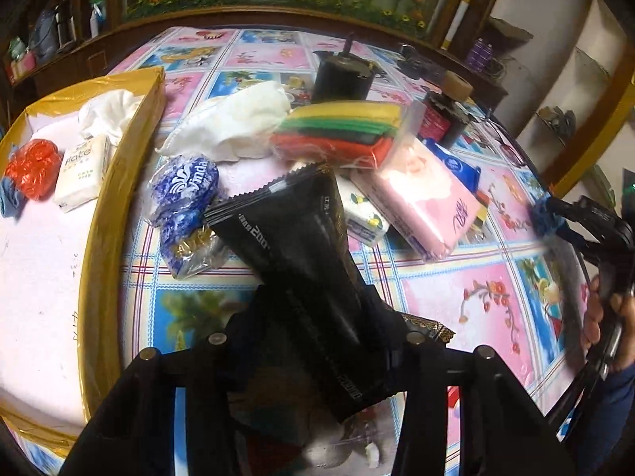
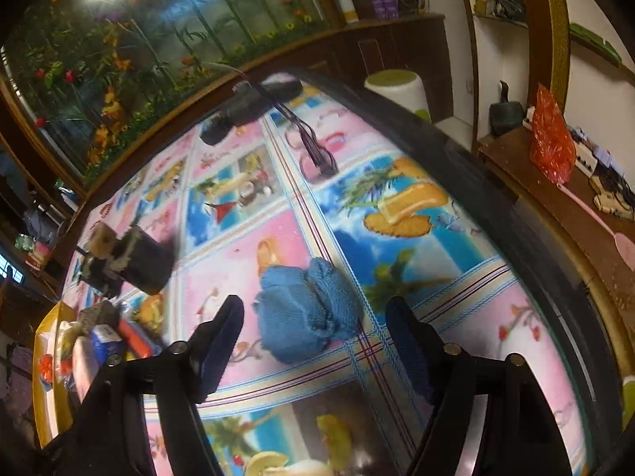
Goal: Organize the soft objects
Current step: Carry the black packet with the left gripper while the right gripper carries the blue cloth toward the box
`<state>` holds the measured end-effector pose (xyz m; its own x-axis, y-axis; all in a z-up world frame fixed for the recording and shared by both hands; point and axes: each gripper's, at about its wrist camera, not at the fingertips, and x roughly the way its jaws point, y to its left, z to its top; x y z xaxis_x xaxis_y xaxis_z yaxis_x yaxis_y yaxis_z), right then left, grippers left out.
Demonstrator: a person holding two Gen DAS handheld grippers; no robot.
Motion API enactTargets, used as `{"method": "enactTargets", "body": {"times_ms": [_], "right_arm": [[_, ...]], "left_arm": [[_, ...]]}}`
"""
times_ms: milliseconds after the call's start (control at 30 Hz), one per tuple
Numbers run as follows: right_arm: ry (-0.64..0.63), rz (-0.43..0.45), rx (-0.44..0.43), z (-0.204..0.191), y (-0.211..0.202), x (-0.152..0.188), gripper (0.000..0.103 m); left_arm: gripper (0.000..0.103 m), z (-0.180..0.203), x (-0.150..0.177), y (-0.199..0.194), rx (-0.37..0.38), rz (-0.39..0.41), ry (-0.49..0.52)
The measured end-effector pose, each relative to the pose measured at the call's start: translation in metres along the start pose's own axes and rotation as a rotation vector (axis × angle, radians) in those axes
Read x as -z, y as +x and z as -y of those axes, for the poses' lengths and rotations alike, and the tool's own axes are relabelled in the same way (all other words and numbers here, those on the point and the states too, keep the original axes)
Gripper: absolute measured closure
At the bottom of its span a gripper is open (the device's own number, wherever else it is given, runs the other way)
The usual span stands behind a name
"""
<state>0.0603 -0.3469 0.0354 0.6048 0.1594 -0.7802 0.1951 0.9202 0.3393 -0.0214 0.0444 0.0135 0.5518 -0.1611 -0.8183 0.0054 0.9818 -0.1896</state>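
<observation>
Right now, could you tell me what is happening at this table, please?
A person is sorting soft goods with two handheld grippers. The left gripper is shut on a black tissue pack, lifted near the gold-edged box, which already holds a white tissue pack and a red bag. The right gripper is open, its fingers on either side of a blue cloth on the tablecloth.

Both tongs are built of matte black plastic. On the left tongs, round silver screw heads are set along the angular frame. The right tongs are lined with dark blue textured pads. A bare-skinned hand and a blue sleeve are seen.
</observation>
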Motion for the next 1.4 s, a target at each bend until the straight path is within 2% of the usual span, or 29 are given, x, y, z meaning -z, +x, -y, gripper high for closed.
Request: {"method": "enactTargets", "body": {"times_ms": [33,133,300,467,600,867,1067,1400], "right_arm": [[0.002,-0.025,-0.005,0.000,0.007,0.002,0.061],[-0.025,-0.003,0.017,-0.008,0.007,0.010,0.062],[-0.102,0.023,-0.043,-0.037,-0.004,0.039,0.062],[-0.104,0.020,-0.205,-0.061,-0.013,0.070,0.062],[-0.103,0.039,-0.276,-0.075,-0.017,0.080,0.062],[-0.092,0.059,-0.305,-0.077,-0.020,0.082,0.062],[-0.106,0.064,-0.317,-0.078,-0.023,0.083,0.062],[-0.128,0.085,-0.298,-0.082,-0.027,0.086,0.062]], "left_arm": [[0.058,0.000,0.000,0.001,0.001,0.008,0.006],[0.058,0.000,0.001,0.001,0.003,0.026,0.016],[0.059,0.002,0.002,0.001,-0.006,0.048,0.035],[0.064,-0.005,0.003,-0.003,0.019,0.071,0.010],[0.065,-0.002,0.005,-0.012,0.015,0.118,0.024],[0.066,0.011,0.013,-0.031,-0.039,0.231,0.089],[0.066,0.024,0.017,-0.036,-0.112,0.260,0.142],[0.066,0.029,0.022,-0.045,-0.156,0.299,0.181]]}}
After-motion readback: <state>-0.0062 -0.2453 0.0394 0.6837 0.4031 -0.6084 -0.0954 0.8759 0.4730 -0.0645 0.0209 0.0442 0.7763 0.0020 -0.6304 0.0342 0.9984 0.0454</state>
